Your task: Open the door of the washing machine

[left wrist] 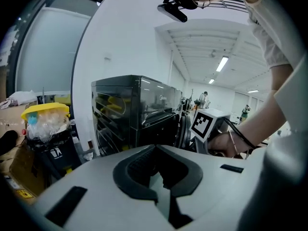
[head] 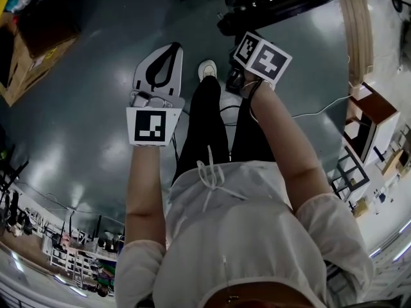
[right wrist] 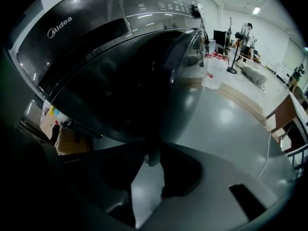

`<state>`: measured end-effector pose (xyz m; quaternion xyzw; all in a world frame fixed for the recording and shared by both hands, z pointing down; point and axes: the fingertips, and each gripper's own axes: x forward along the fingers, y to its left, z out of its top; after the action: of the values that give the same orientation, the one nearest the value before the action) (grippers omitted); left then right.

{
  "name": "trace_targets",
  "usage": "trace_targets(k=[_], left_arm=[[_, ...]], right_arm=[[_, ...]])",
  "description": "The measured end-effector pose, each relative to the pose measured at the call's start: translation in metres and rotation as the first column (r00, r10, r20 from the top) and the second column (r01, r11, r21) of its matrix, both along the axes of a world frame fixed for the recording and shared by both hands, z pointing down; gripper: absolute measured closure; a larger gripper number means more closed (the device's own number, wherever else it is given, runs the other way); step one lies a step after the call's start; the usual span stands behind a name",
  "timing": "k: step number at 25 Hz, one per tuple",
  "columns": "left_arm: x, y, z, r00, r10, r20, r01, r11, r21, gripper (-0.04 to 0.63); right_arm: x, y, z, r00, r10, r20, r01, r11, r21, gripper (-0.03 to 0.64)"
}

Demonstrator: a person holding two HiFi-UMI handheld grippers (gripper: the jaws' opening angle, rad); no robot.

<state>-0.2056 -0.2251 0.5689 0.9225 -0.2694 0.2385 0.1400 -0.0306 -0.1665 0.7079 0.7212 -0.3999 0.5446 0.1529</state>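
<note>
The dark grey washing machine [right wrist: 96, 28] fills the right gripper view, its round glass door [right wrist: 144, 81] bulging toward me. My right gripper [right wrist: 153, 165] points steeply down at the door's lower edge [right wrist: 151, 153], and its jaws are closed on that edge. In the head view its marker cube [head: 262, 56] hides the jaws, just below the machine [head: 282, 2]. My left gripper [head: 168, 53] hangs over the floor to the left, shut and empty. The left gripper view shows the machine [left wrist: 139, 109] side-on with the right hand [left wrist: 226, 141] at the door.
A bin with a yellow lid [left wrist: 45, 129] stands left of the machine. A cardboard box [head: 26, 56] lies at the far left. A cable [head: 308, 114] runs over the grey floor toward wooden furniture [head: 369, 117]. A clear water jug [right wrist: 214, 73] stands beyond the machine.
</note>
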Motion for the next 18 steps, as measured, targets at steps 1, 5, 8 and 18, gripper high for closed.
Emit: trace_targets(k=[1,5,8,18], left_arm=[[0.004,0.004,0.001,1.000,0.004,-0.001,-0.004,1.000,0.002,0.574],[0.019,0.023,0.000,1.000,0.027,-0.014,-0.027,1.000,0.008,0.574],[0.030,0.038,-0.003,0.998,0.055,-0.020,-0.055,0.998,0.017,0.574],[0.088,0.094,-0.024,0.988,0.137,-0.066,-0.133,0.989,0.062,0.574]], right_arm=[[0.002,0.006,0.000,1.000,-0.002,0.004,0.002,1.000,-0.002,0.506],[0.009,0.033,0.001,1.000,-0.002,-0.004,0.002,1.000,-0.013,0.517],[0.017,0.058,0.001,1.000,0.022,-0.002,-0.022,0.999,-0.026,0.531],[0.066,0.144,0.001,0.999,0.026,-0.035,-0.029,0.998,-0.062,0.551]])
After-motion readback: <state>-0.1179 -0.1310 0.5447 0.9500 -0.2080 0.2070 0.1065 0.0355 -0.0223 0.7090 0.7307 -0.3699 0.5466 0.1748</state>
